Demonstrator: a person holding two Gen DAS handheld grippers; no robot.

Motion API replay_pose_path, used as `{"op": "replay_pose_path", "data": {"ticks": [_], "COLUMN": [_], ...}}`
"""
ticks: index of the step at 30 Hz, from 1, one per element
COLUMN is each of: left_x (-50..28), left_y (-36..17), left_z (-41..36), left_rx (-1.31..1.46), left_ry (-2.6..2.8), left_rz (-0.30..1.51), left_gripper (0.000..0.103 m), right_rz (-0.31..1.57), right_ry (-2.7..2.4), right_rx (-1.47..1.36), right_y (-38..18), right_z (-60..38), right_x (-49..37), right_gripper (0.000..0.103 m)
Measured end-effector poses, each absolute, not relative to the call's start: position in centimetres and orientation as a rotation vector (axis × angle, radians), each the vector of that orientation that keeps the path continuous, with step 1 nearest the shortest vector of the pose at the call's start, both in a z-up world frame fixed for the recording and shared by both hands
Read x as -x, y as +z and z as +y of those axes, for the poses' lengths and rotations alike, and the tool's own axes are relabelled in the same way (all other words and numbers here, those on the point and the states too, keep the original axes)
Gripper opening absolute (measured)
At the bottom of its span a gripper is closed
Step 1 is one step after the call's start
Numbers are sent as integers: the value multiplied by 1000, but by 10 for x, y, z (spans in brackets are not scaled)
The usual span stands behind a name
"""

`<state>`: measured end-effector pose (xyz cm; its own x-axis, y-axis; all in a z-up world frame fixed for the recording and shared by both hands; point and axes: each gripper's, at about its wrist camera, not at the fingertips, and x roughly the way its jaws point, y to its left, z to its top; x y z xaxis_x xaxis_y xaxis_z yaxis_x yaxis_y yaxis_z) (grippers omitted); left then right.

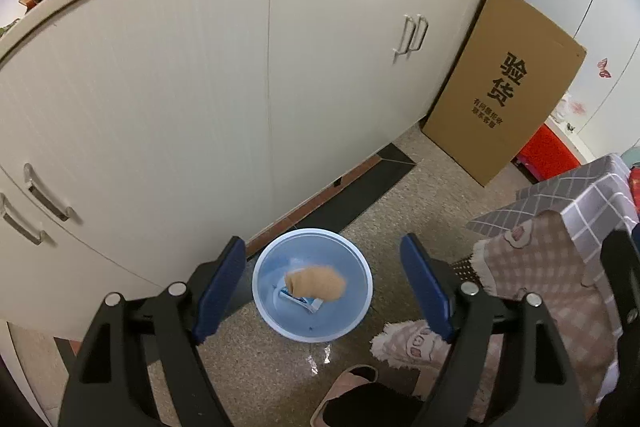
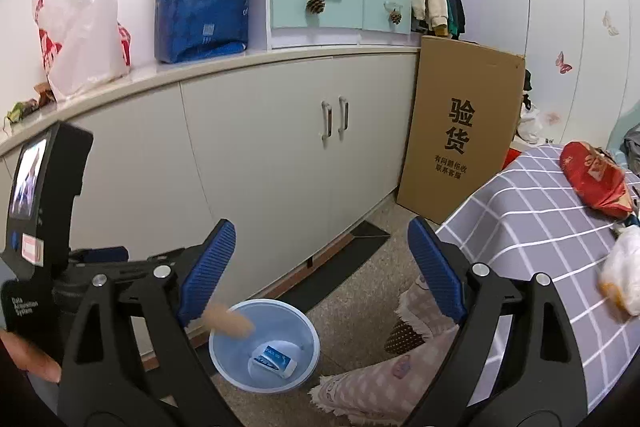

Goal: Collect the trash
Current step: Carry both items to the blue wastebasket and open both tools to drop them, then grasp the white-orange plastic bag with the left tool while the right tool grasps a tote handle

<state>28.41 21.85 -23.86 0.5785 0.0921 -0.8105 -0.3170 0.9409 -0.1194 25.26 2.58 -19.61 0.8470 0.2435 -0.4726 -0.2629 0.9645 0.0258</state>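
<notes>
Tan crumpled scrap [image 1: 316, 282] is loose over the blue bin [image 1: 360, 259], below and ahead of our left gripper [image 1: 324, 285], whose jaws stand wide with nothing pinched. In the right wrist view the scrap looks blurred, right by the bin's near rim. A blue-white packet [image 2: 274, 354] already lies at the bin bottom. Our right gripper [image 2: 320, 273] is also wide and empty. Step in hand reads as the drop: we'd keep the left claw over the bin mouth, pads spread, not swing off early. The cabinet [image 1: 180, 87] sits close beyond the bin; the checked table cover [image 2: 520, 219] and hanging towel [image 1: 552, 267] crowd the right side, slipper [image 1: 348, 383] underneath. Open floor only straight ahead-right toward the cardboard box [image 1: 508, 83]; red wrapper [image 2: 592, 179] on the table looks like the next pick
</notes>
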Motion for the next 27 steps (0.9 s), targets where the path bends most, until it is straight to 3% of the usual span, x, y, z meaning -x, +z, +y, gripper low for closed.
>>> {"op": "replay_pose_path", "data": {"ticks": [12,18,27], "left_x": [-233,-221,-207], "left_y": [-154,-128,-138], "left_z": [145,43,-121], "left_rx": [159,-11,-333], "left_ry": [119,-85,-443], "left_rz": [761,699,649], "left_gripper": [78,78,78], "right_rz": [442,409,468], "right_ry": [217,62,-206], "right_rx": [-104,-180,-303], "right_y": [-135,-113,-122], "right_z": [-47,-131,-273], "right_x": [-204,-166,-127], "right_gripper": [87,87,86]}}
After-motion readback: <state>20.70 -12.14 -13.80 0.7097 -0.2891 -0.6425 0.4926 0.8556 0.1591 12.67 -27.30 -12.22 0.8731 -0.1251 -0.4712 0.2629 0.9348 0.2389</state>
